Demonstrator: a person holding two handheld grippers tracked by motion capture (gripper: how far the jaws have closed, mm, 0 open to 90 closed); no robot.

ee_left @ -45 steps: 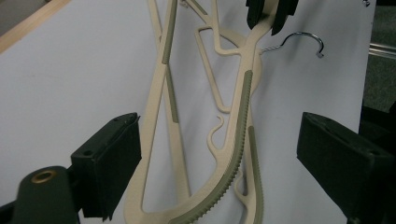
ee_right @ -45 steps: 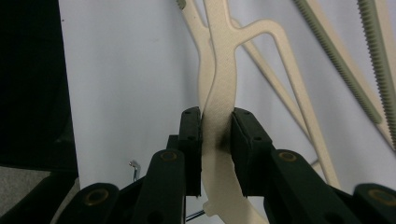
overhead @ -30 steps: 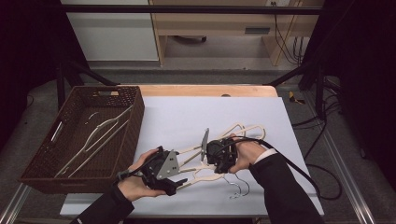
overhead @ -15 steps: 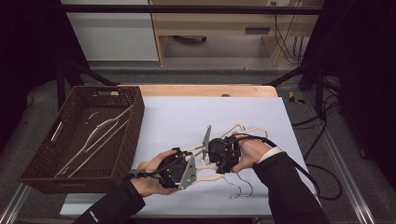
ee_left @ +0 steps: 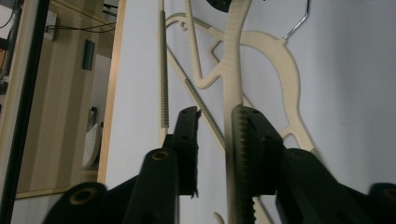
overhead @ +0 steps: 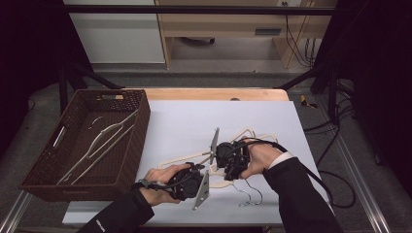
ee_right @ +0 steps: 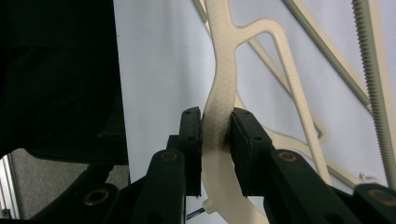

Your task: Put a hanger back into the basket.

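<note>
- Item: cream plastic hangers [overhead: 228, 160], several overlapping, lying flat on the white table [overhead: 184, 121] near its front edge, between the 2 grippers. Their metal hooks [overhead: 250, 194] point toward the person.
- Handling, judged: light, thin and fairly stiff, with some flex along the arms. The smooth plastic may slip; the ribbed bars give better purchase. The overlapped frames and hooks are likely to snag one another when one is lifted.
- Hold points, judged: the broad shoulder near the neck, or the ribbed bar. The wire hook is too thin for a sure pinch.
- Right gripper [ee_right: 215, 140]: closed firmly on the broad flat part of 1 hanger [ee_right: 219, 93]; both pads press on it.
- Left gripper [ee_left: 215, 140]: jaws have just been closing. A hanger arm [ee_left: 231, 84] stands between them against the right-hand pad; a gap remains beside the other pad, so it is not yet clamped.
- Basket [overhead: 48, 165]: brown, at the table's left, well apart from the pile, with metal hangers [overhead: 97, 145] inside.
- Change from 1 second earlier: the left hand has shifted rightward across the table toward the pile, and its gripper now straddles a hanger arm. The right hand and the pile look unmoved; the basket's contents are the same.
</note>
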